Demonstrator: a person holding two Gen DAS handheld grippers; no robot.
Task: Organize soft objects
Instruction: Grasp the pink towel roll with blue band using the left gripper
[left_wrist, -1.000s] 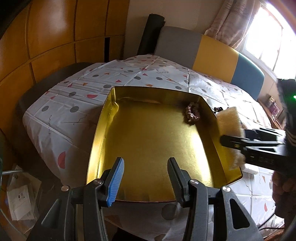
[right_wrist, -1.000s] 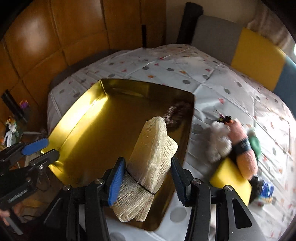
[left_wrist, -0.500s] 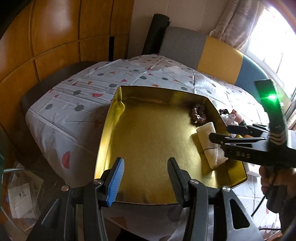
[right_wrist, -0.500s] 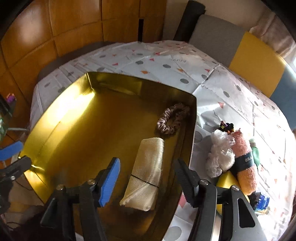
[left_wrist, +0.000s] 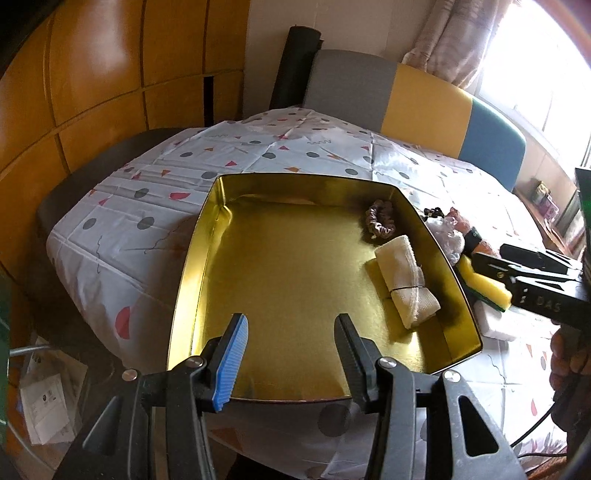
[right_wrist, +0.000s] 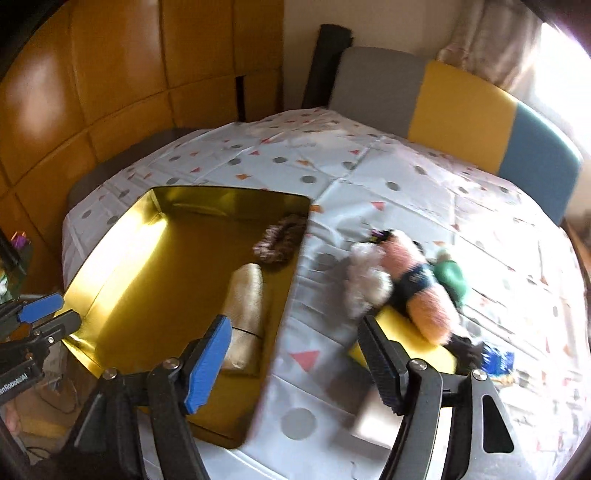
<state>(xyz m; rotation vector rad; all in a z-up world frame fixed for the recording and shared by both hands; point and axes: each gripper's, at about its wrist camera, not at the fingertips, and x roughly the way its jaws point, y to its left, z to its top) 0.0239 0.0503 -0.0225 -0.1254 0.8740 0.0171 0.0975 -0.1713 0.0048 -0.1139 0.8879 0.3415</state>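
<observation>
A gold tray (left_wrist: 195, 266) (right_wrist: 110, 258) lies on the patterned tablecloth. Inside it, along the right wall, rest a rolled cream mesh cloth (left_wrist: 404, 282) (right_wrist: 245, 310) and a brown scrunchie (left_wrist: 380, 221) (right_wrist: 280, 240). My left gripper (left_wrist: 290, 349) hangs open and empty over the tray's near edge. My right gripper (right_wrist: 297, 363) is above the tray's right rim and the tablecloth; its jaws are opening with nothing between them. To its right lie a yellow sponge (right_wrist: 406, 332) (left_wrist: 484, 284), a pink plush toy (right_wrist: 424, 291), a crumpled clear bag (right_wrist: 365, 280) and a green soft object (right_wrist: 450, 277).
A white block (left_wrist: 495, 325) lies by the tray's right side. A blue wrapper (right_wrist: 498, 360) is near the plush toy. A grey, yellow and blue bench back (left_wrist: 424, 96) runs behind the table, with wooden wall panels (left_wrist: 92, 74) at left.
The right gripper let go of the rolled cream cloth in the tray, opened wider and moved right, out over the tablecloth. The left gripper stayed almost still.
</observation>
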